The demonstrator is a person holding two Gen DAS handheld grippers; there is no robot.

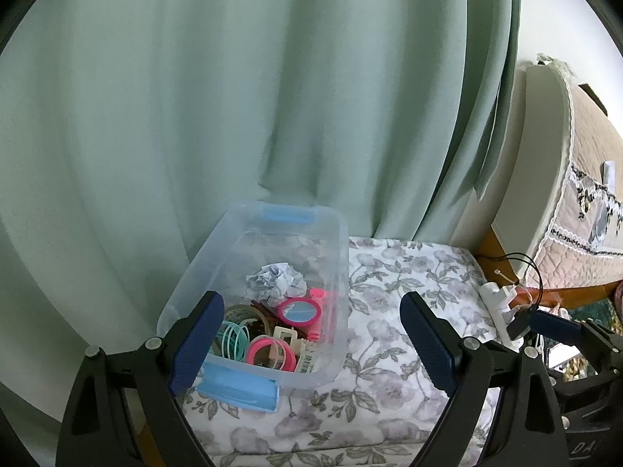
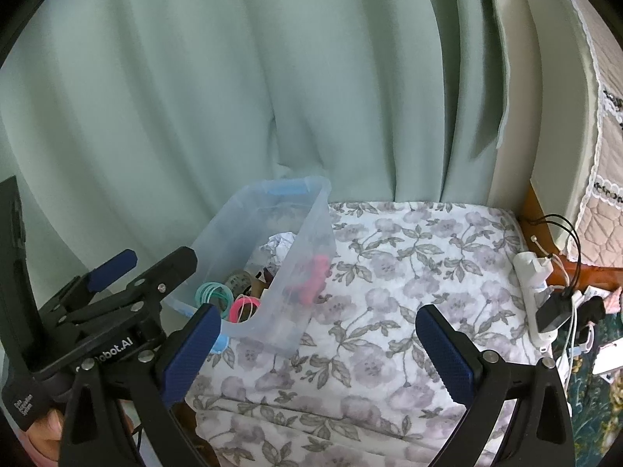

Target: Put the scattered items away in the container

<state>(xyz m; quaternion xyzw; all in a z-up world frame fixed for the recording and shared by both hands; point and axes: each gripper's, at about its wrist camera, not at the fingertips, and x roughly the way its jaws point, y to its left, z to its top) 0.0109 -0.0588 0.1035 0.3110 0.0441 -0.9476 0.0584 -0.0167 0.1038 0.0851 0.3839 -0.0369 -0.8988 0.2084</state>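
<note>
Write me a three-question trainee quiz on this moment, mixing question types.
1. True or false: the left gripper holds the crumpled paper.
2. The pink round mirror lies: A) on the floral cloth; B) inside the clear container; C) against the curtain.
3. How do the right gripper jaws stand?

Key: 1 false, its jaws are empty; 2 B; 3 open, empty.

Container (image 2: 249, 257) wall blurs the pink items (image 2: 311, 280) behind it. Left gripper (image 1: 307, 340) pad (image 1: 194, 346) hides the container's near-left corner. Barcode label (image 1: 307, 364) unreadable.
</note>
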